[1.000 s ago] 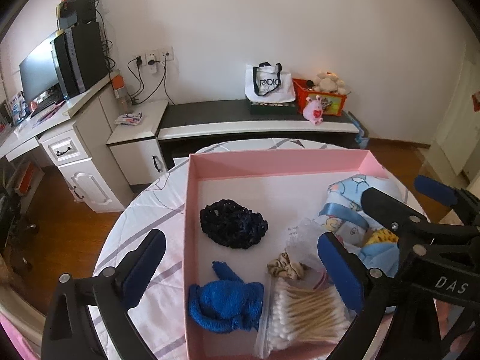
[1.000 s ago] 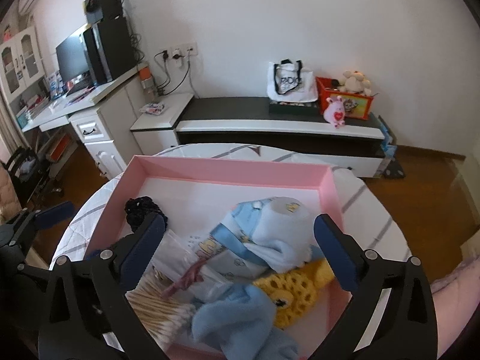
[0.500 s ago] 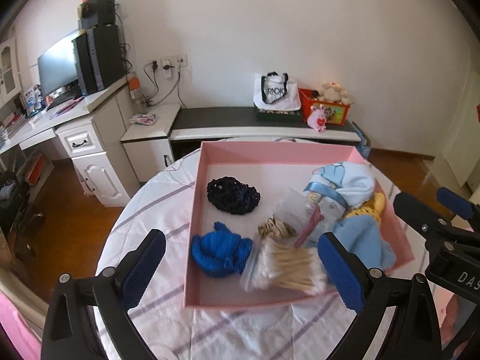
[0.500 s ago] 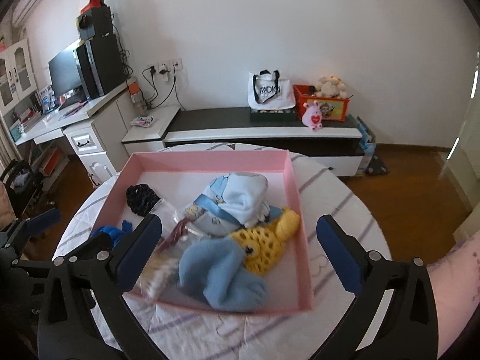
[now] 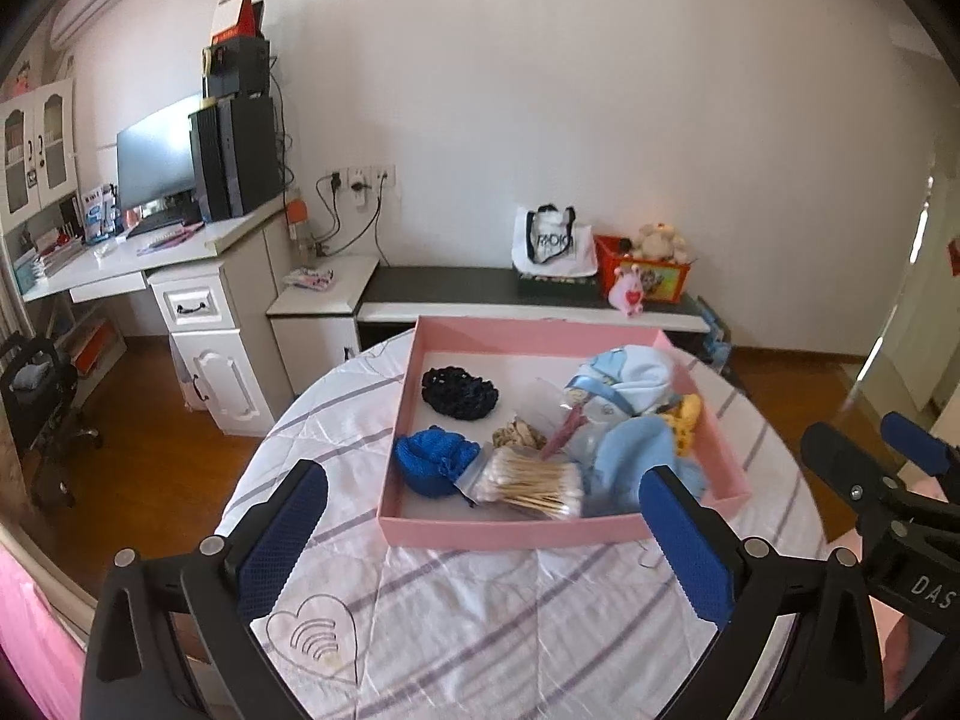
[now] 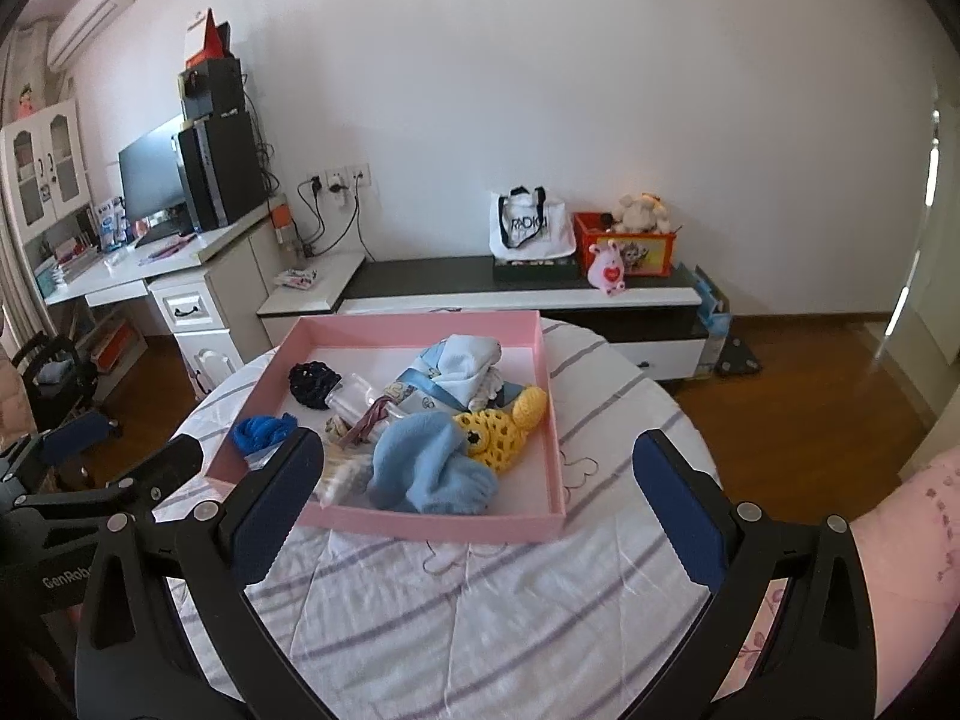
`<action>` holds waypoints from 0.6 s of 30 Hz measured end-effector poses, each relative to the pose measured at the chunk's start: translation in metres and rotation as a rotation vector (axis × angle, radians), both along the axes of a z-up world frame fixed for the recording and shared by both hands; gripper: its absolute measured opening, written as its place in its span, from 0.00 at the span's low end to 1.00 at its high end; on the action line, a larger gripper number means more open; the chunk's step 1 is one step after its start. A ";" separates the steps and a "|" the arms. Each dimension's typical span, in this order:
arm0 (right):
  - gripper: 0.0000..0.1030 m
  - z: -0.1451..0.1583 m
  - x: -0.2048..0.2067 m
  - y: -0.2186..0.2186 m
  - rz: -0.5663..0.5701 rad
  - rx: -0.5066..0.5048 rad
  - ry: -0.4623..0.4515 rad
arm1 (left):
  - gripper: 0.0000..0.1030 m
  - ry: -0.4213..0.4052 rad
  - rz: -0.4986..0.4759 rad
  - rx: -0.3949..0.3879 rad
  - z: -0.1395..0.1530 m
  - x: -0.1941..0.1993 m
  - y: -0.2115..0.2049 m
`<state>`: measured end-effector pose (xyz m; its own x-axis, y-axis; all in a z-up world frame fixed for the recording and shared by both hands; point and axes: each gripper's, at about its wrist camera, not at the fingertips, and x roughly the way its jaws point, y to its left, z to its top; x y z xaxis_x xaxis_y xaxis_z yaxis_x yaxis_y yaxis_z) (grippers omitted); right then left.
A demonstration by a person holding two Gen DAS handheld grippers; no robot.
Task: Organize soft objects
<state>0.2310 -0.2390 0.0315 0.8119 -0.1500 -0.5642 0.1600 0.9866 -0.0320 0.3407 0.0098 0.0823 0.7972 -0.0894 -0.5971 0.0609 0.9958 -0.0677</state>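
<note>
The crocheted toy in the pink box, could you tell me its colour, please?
Yellow; the crocheted toy shows best in the right wrist view.

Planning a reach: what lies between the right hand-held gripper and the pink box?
Only bare striped tablecloth separates the open right hand-held gripper from the pink box's near wall, shown in the right wrist view.

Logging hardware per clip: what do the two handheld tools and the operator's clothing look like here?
Both the left tool and the right tool are black plastic frames with silver screws and flat blue textured finger pads. White lettering shows: "DAS" on the right one, "GenRobo" on the left. A pink floral-print sleeve is at the right.
</note>
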 end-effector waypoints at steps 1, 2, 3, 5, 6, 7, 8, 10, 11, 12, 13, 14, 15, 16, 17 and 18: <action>1.00 0.002 -0.007 0.001 0.000 -0.003 -0.008 | 1.00 -0.009 -0.001 0.000 0.002 -0.008 -0.001; 1.00 0.004 -0.013 0.001 -0.002 -0.005 -0.016 | 1.00 -0.019 -0.002 -0.001 0.004 -0.015 -0.002; 1.00 0.006 -0.018 0.000 -0.003 -0.007 -0.023 | 1.00 -0.026 -0.001 -0.003 0.005 -0.021 -0.002; 1.00 0.010 -0.028 -0.001 -0.004 -0.011 -0.037 | 1.00 -0.046 -0.008 -0.008 0.010 -0.035 -0.004; 1.00 0.012 -0.034 -0.001 -0.004 -0.012 -0.046 | 1.00 -0.052 -0.011 -0.008 0.011 -0.042 -0.005; 1.00 0.013 -0.038 0.000 -0.004 -0.012 -0.051 | 1.00 -0.059 -0.015 -0.010 0.013 -0.049 -0.005; 1.00 0.015 -0.044 0.000 -0.005 -0.011 -0.059 | 1.00 -0.065 -0.016 -0.010 0.015 -0.053 -0.006; 1.00 0.018 -0.053 0.001 0.000 -0.004 -0.066 | 1.00 -0.084 -0.019 -0.011 0.019 -0.065 -0.006; 1.00 0.021 -0.058 0.001 0.009 0.009 -0.071 | 1.00 -0.091 -0.021 -0.013 0.021 -0.068 -0.006; 1.00 0.023 -0.062 0.001 0.017 0.023 -0.081 | 1.00 -0.102 -0.022 -0.015 0.023 -0.074 -0.006; 1.00 0.025 -0.067 0.002 0.020 0.030 -0.094 | 1.00 -0.115 -0.025 -0.015 0.026 -0.081 -0.006; 1.00 0.028 -0.071 0.003 0.018 0.024 -0.104 | 1.00 -0.125 -0.025 -0.016 0.029 -0.086 -0.005; 1.00 0.031 -0.076 0.006 0.014 0.008 -0.115 | 1.00 -0.136 -0.025 -0.017 0.031 -0.091 -0.006; 1.00 0.032 -0.080 0.008 0.011 -0.003 -0.122 | 1.00 -0.149 -0.025 -0.017 0.033 -0.097 -0.005; 1.00 0.035 -0.086 0.011 0.010 -0.016 -0.135 | 1.00 -0.161 -0.025 -0.018 0.036 -0.103 -0.004; 1.00 0.037 -0.090 0.014 0.014 -0.022 -0.146 | 1.00 -0.169 -0.023 -0.019 0.037 -0.107 -0.004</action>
